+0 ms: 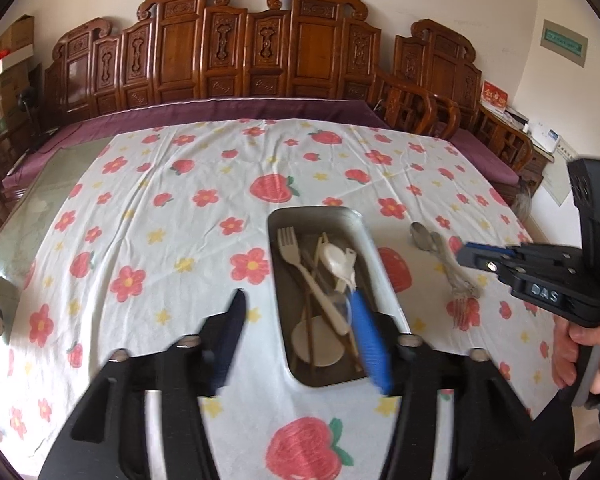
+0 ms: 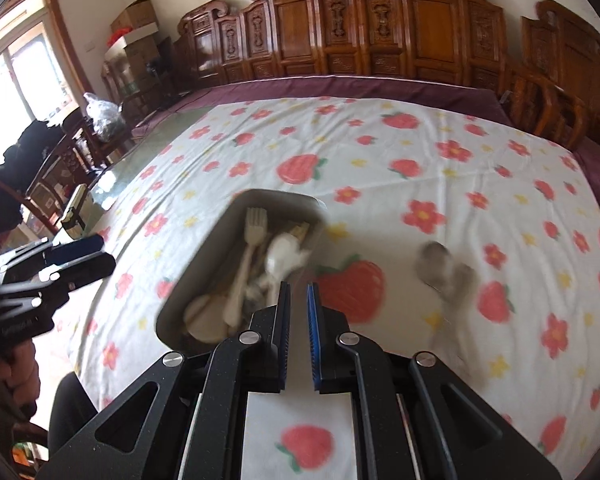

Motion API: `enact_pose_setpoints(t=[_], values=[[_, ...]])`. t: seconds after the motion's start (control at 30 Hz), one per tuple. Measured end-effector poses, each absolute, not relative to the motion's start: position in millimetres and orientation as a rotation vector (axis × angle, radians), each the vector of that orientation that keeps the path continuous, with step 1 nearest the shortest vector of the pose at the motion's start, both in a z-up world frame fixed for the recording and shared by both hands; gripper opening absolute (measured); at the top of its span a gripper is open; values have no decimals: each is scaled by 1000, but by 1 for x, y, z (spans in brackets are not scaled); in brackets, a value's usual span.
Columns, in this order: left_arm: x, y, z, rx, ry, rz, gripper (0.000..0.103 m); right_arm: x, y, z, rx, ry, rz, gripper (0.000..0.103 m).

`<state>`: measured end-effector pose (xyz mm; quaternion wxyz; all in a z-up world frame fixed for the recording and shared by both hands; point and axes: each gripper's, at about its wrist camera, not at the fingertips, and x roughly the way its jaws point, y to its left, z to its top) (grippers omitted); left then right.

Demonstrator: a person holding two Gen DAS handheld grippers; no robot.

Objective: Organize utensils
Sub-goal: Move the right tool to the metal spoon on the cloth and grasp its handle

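Nearest in the left wrist view: left gripper [image 1: 306, 344] with fingers spread wide, nothing between them, hanging over the near end of the metal tray [image 1: 376, 264]. In the right wrist view: right gripper [image 2: 299, 312] with fingers drawn nearly together, only a thin slit left, pinching nothing, poised above the tray's near right corner.

Inside the tray: a pale plastic fork [image 1: 296, 256], a white spoon [image 1: 337, 261], brown chopsticks [image 1: 309, 312] and a round pale piece [image 1: 320, 344], all heaped lengthwise.

Just right of the tray, on the flower-and-strawberry cloth [image 1: 172, 216] over the tabletop: two metal spoons [image 1: 422, 236] beside each other, bowls pointing away, and a metal fork [image 1: 462, 290] with tines toward the camera. All three outside the tray, blurred in the right wrist view.

Farther back: purple cloth border [image 1: 228, 108], then carved wooden chairs [image 1: 220, 48] against the wall.
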<state>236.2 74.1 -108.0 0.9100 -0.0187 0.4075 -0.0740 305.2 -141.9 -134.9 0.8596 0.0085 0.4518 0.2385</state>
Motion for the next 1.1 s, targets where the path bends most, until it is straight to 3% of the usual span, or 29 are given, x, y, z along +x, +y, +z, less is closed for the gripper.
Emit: enact_pose_setpoints(t=[0.07,0.13,0.3,0.83,0.93,1.1], values=[[238,67,-110,-37,842,-161,68,298,-160,-137,18,951,471,10],[239,59,-112,-33,841,-169,81,291,-178,-140,19,953,439,10],[242,43,-115,-19,842,-194,92,283,-208,-148,14,963,387,10],[244,-11,-124,33,860,-279,94,330,-214,-210,-119,1080,368,10],[244,-17,-126,42,864,-286,94,348,-214,-218,-134,1099,364,25],[241,-23,-128,52,871,-294,94,370,-211,-232,-137,1142,373,27]])
